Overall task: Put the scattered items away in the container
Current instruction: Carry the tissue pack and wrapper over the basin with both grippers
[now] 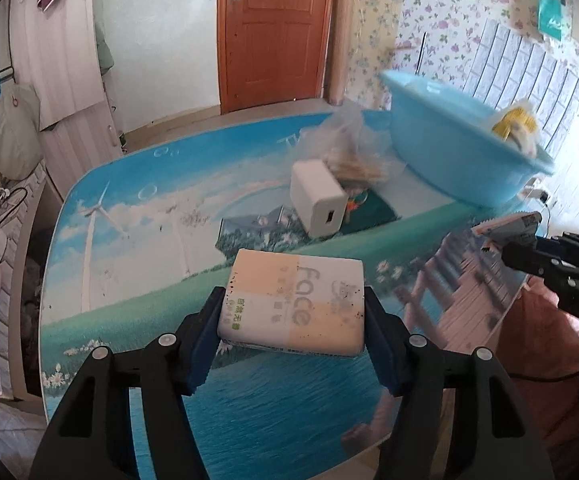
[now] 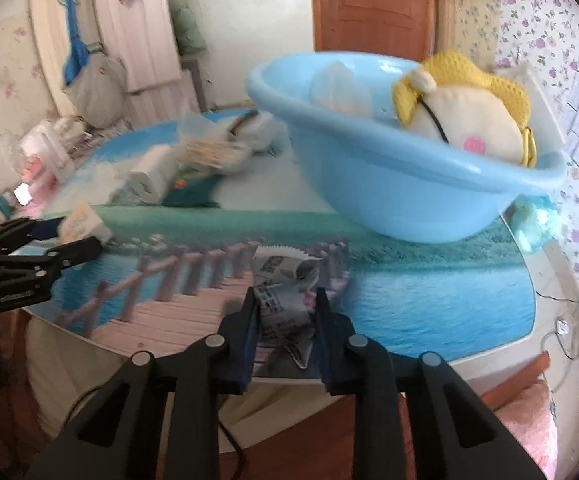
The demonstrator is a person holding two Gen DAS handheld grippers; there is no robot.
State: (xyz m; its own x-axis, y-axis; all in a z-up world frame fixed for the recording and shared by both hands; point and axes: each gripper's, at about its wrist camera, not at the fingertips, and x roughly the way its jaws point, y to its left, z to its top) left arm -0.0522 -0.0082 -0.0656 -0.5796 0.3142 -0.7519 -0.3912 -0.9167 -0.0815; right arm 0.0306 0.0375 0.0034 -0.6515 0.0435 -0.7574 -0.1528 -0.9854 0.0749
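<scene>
The left gripper (image 1: 293, 340) has its fingers (image 1: 203, 344) closed against the two short sides of a soft tissue pack (image 1: 295, 304) printed with the word "face", and the pack sits tilted between them just above the surface (image 1: 137, 272), which is covered in a seaside and boardwalk print. The right gripper (image 2: 287, 334) has its fingers (image 2: 249, 332) pinched on a crumpled printed sachet (image 2: 285, 300) with a zigzag top edge, near the front edge of the surface. The light blue plastic basin (image 2: 373, 184) stands at the far right side of the surface; inside it lie a plush doll (image 2: 465, 116) with yellow knitted hair and a pink cheek, and a clear crinkled wrapper (image 2: 341, 84) against the far wall. Left of the basin, a white charger block (image 1: 319, 204) stands upright just beside a clear plastic bag (image 1: 353, 148) holding pale sticks, and a dark green flat item (image 1: 373, 210) lies at their base. In the left wrist view the right gripper reaches in from the right edge, well apart from the tissue pack
</scene>
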